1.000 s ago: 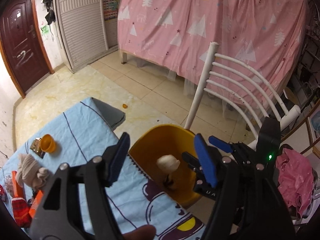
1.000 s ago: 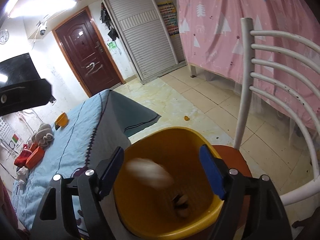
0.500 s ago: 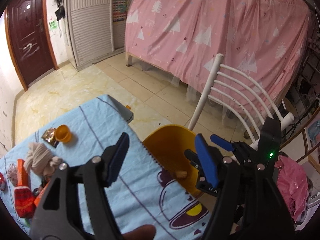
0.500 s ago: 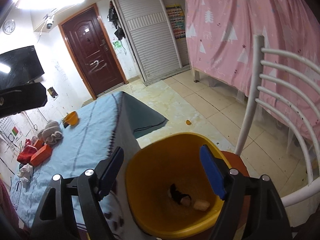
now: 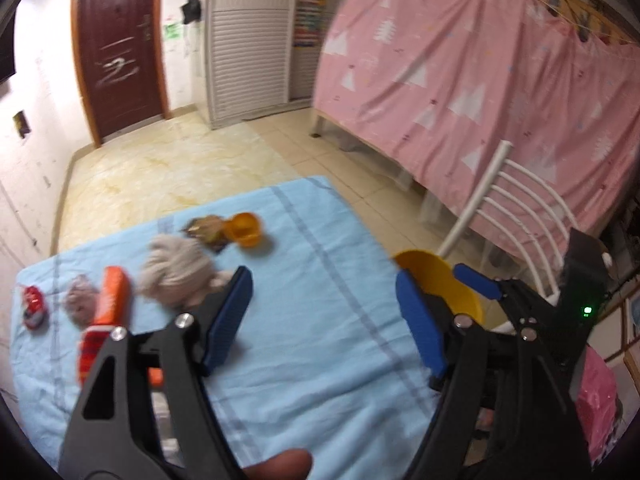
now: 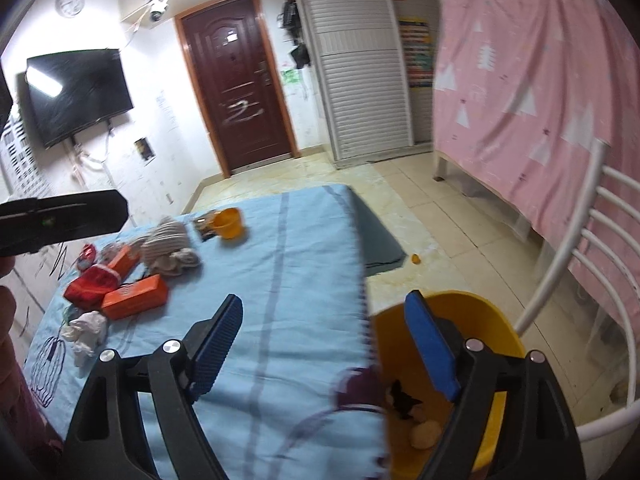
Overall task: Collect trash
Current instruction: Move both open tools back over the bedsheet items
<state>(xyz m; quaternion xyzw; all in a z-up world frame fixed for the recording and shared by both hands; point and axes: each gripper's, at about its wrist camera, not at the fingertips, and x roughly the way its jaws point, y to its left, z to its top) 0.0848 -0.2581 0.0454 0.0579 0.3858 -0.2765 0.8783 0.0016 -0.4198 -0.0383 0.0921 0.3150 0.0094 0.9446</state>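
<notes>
Left jaws: the left gripper (image 5: 324,320) stands wide and is opening further, with nothing between the blue pads; only the blue cloth of the surface (image 5: 304,280) shows through the gap.

Right jaws: the right gripper (image 6: 324,344) is likewise wide and opening, and it holds nothing; its right pad hangs over the bin's rim.

Bin: the yellow bin (image 6: 492,320) sits on a white chair (image 6: 568,264) just off the surface's edge, at about 4 o'clock in the right wrist view. A pale crumpled ball (image 6: 426,436) and a dark scrap lie at its bottom.

Trash left: at 10 o'clock on the surface lie a white crumpled tissue (image 6: 86,330), two orange boxes (image 6: 136,296), a red packet (image 6: 92,282), a beige wad (image 6: 166,246), a foil wrapper (image 6: 203,228) and a small orange cup (image 6: 228,222).

Risk, crowding: the pieces lie touching or just beside each other, so wide jaws may close on two at once, or nudge a neighbour away.

Risk, cloth: the cover is loose; a low approach could pinch it and drag the whole pile.

Risk, soft items: the tissue may slip from the pads on the way across.

Risk, bin: it stands near the chair's edge; a knock from either gripper could tip it.

Risk, blur: both views are smeared, so a hurried aim could miss.
</notes>
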